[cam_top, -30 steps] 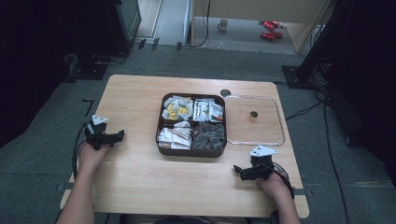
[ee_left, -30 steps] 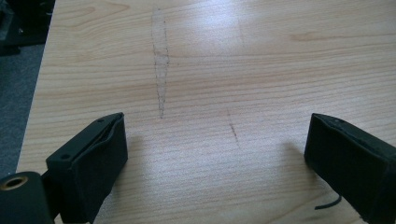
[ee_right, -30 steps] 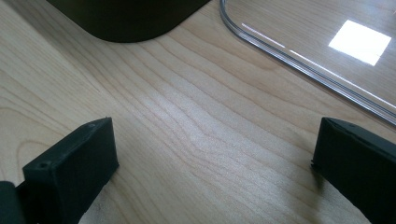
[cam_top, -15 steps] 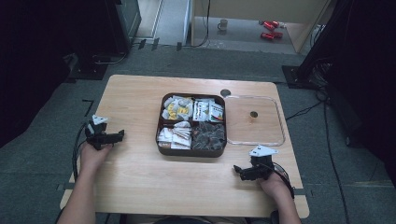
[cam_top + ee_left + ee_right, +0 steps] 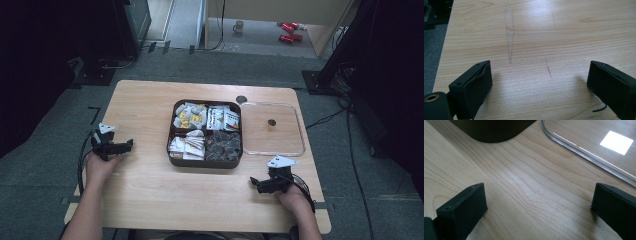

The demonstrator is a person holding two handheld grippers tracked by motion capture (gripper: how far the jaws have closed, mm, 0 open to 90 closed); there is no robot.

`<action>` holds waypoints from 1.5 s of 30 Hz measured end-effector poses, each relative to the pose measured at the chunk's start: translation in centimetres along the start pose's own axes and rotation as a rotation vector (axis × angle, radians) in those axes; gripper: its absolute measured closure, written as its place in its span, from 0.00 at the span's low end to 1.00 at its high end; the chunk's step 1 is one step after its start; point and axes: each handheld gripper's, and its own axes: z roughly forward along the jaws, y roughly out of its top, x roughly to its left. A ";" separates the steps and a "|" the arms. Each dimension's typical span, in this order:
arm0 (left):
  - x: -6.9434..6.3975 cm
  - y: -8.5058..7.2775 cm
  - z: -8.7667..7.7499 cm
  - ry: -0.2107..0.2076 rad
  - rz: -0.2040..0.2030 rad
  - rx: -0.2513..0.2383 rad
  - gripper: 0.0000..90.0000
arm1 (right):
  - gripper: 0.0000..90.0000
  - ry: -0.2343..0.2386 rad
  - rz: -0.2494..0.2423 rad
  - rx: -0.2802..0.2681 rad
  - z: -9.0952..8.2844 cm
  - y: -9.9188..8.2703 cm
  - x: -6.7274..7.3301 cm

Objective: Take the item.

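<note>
Both tongs rest on the worktop [image 5: 150,200] with their jaws wide apart and nothing between them: the left tongs [image 5: 127,145] well to the left of the brown snack box [image 5: 206,134], the right tongs [image 5: 256,184] near its front right corner. The clear lid [image 5: 272,129] lies flat just to the right of the box. I judge that the lid goes on the box; take it by its near rim (it looks thin and slippery), lift it level, and lower it squarely.
</note>
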 end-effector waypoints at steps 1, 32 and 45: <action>0.0 0.0 0.0 0.000 0.000 0.000 0.06 | 0.00 0.000 0.000 0.000 0.0 0.0 0.0; -0.2 1.5 -0.8 -0.096 0.046 0.085 0.28 | 0.00 0.000 -0.002 0.001 0.0 0.0 0.0; -0.7 2.4 -1.7 -0.155 0.052 0.069 0.40 | 0.00 0.000 -0.002 0.001 0.0 0.0 0.0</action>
